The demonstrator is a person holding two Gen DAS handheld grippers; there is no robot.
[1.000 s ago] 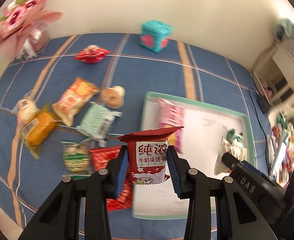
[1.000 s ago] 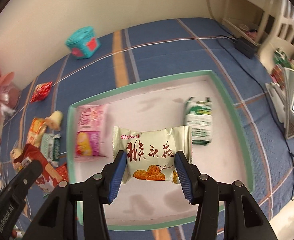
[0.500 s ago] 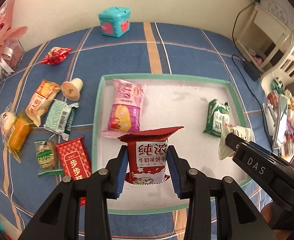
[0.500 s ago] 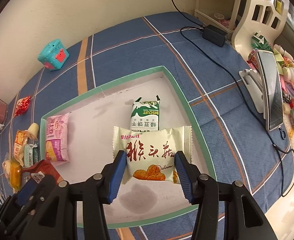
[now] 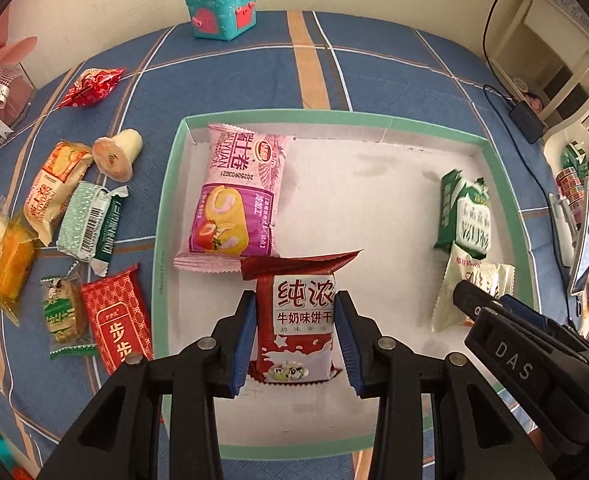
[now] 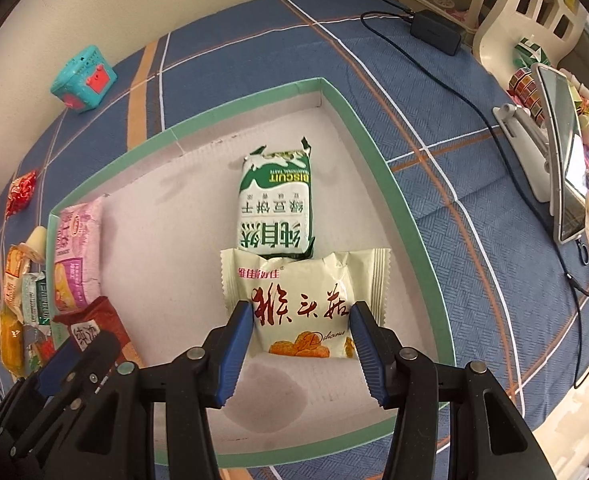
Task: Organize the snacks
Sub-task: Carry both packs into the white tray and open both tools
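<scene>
My left gripper (image 5: 295, 326) is shut on a red and white milk biscuit packet (image 5: 297, 320), held over the near middle of the white tray with a green rim (image 5: 170, 192). My right gripper (image 6: 300, 330) is shut on a cream snack packet (image 6: 306, 300), held over the tray's near right part, just in front of a green biscuit packet (image 6: 276, 208) lying in the tray (image 6: 358, 120). A pink roll-cake packet (image 5: 238, 192) lies at the tray's left side. The right gripper and its cream packet (image 5: 474, 292) also show in the left wrist view.
Several loose snacks lie on the blue plaid cloth left of the tray: a red packet (image 5: 116, 320), a green-white packet (image 5: 90, 224), an orange packet (image 5: 54, 188), a jelly cup (image 5: 116, 154), a red candy (image 5: 92, 86). A teal box (image 5: 220, 8) stands far back. A phone on a stand (image 6: 558, 152) and cables lie right.
Both grippers have swung right and come lower over the tray with their packets. The tray and its packets look larger and nearer than before.
</scene>
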